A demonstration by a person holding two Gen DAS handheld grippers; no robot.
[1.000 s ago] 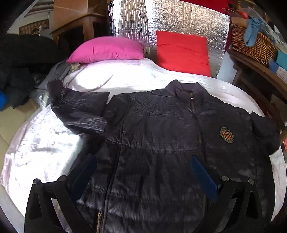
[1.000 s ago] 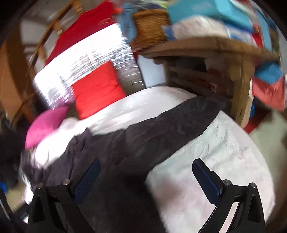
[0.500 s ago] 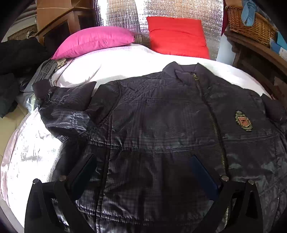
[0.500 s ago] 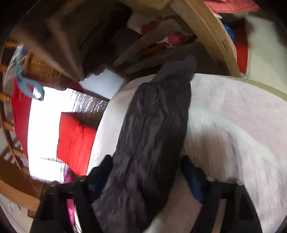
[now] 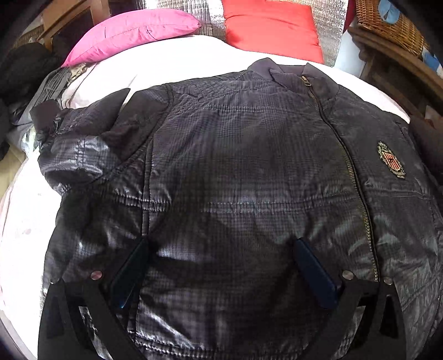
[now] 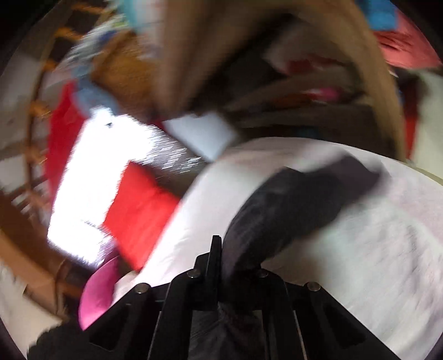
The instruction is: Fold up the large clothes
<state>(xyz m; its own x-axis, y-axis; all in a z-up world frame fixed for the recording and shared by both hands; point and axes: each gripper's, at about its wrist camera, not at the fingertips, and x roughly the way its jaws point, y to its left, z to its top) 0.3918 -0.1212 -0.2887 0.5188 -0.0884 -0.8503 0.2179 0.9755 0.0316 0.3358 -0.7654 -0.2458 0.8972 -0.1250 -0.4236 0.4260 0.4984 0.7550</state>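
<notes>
**Sleeve pinched, body waiting under spread jaws**

Left wrist view: the dark quilted zip-front jacket lies front-up and spread flat on the white-covered round bed, collar toward a pink pillow and a red cushion, with a woven wicker basket on wooden furniture to one side. The left gripper hangs over the lower chest panel, jaws spread wide with nothing between them; the blue pads look close to the cloth, though contact is not clear. The far sleeve is crumpled back on itself.

Right wrist view: heavily blurred. The right gripper has just been closing and its jaws now stand pressed together on the jacket's other dark sleeve, which runs away from them across the bed toward its cuff; the cloth bunches where it is clamped.

Handling, as a judgement: the padded shell should be light, soft and rather slick, so it will slide and puff instead of creasing. Seams, cuffs and the hem offer firmer purchase than smooth panels; the left jaws would do best taking the hem or side seam.
</notes>
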